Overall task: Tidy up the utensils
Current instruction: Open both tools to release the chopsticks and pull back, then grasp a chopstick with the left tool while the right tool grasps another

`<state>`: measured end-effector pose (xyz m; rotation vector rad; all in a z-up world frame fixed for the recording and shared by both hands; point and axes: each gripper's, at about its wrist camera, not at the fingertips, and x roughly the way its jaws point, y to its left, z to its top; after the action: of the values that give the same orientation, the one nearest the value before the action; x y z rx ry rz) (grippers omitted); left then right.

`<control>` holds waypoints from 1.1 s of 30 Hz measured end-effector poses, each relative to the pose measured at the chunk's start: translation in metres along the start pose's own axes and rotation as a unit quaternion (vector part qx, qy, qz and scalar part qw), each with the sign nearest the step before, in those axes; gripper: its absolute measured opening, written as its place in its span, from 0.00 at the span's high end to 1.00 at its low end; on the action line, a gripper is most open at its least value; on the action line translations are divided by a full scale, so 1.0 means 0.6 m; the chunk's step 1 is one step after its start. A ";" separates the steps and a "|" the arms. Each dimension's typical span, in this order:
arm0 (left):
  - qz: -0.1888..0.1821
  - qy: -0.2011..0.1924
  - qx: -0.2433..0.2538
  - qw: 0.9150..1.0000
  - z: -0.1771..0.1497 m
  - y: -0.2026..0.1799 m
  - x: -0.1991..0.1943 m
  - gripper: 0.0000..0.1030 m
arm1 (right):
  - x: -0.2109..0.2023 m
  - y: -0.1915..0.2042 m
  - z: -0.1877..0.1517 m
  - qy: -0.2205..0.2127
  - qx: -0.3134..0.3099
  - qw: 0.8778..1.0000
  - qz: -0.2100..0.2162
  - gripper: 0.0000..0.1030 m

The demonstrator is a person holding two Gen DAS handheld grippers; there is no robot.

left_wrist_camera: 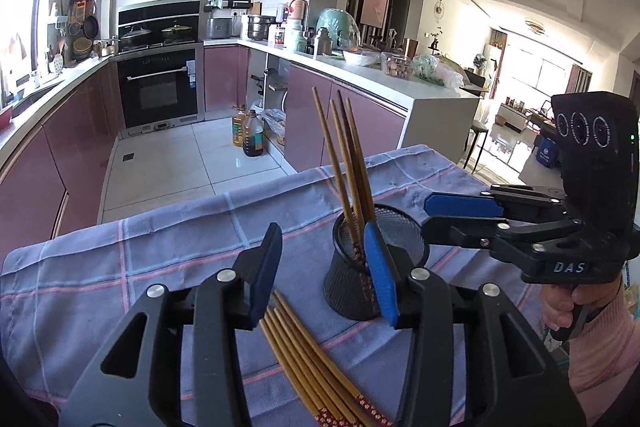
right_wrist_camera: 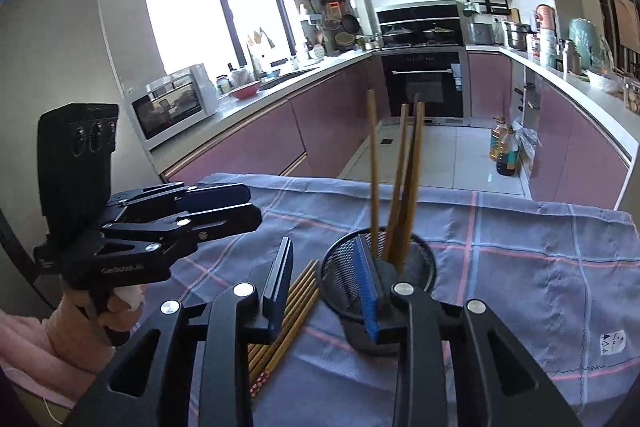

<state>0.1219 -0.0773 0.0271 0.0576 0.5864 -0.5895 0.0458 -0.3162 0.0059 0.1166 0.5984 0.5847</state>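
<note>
Table covered by a blue-grey checked cloth [left_wrist_camera: 160, 255] with pink lines, kitchen behind.

Left side: left gripper [left_wrist_camera: 324, 275], black with blue pads. Jaws stand apart, nothing between the pads. In the right wrist view the same gripper [right_wrist_camera: 240, 207] shows from the side at the left edge, held by a hand [right_wrist_camera: 120, 311] in a pink sleeve; its fingers hang over the cloth, clear of the holder.

Below and between the left gripper's fingers: a bundle of loose chopsticks [left_wrist_camera: 312, 359] lying flat on the cloth, side by side, patterned red ends toward the camera. In the right wrist view the bundle [right_wrist_camera: 288, 315] lies just left of the holder, partly hidden by the right gripper's left finger.

Middle: black mesh holder [left_wrist_camera: 356, 287], round, upright on the cloth. Four chopsticks [left_wrist_camera: 348, 163] stand in it, leaning and fanned apart, plain ends up. In the right wrist view the holder [right_wrist_camera: 412, 259] sits just ahead of the camera, the standing chopsticks [right_wrist_camera: 404, 167] slightly blurred.

Right side: right gripper [right_wrist_camera: 324, 283], jaws parted, nothing gripped. Its right pad sits in front of the holder's rim; whether it touches the rim, cannot tell. From the left wrist view the right gripper [left_wrist_camera: 436, 215] reaches in from the right, tips close beside the holder's rim, hand [left_wrist_camera: 568, 307] on the handle.

Far counter [left_wrist_camera: 360, 75] crowded with pots and jars; oil bottles [left_wrist_camera: 248, 133] on the floor.
</note>
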 end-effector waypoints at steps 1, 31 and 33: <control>0.008 0.002 -0.003 1.000 -0.014 0.006 -0.006 0.56 | 0.001 0.009 -0.007 0.004 -0.003 1.000 0.009 0.67; 0.070 0.151 -0.041 0.985 -0.222 0.044 0.063 0.56 | 0.165 0.066 -0.139 0.155 0.020 0.987 -0.028 0.73; 0.069 0.152 -0.041 0.985 -0.222 0.043 0.065 0.56 | 0.166 0.066 -0.140 0.155 0.019 0.987 -0.031 0.74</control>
<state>0.0950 -0.0469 -0.1079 0.1117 0.8942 -0.4227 0.0464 -0.2338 -0.1021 0.0430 0.9121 0.5351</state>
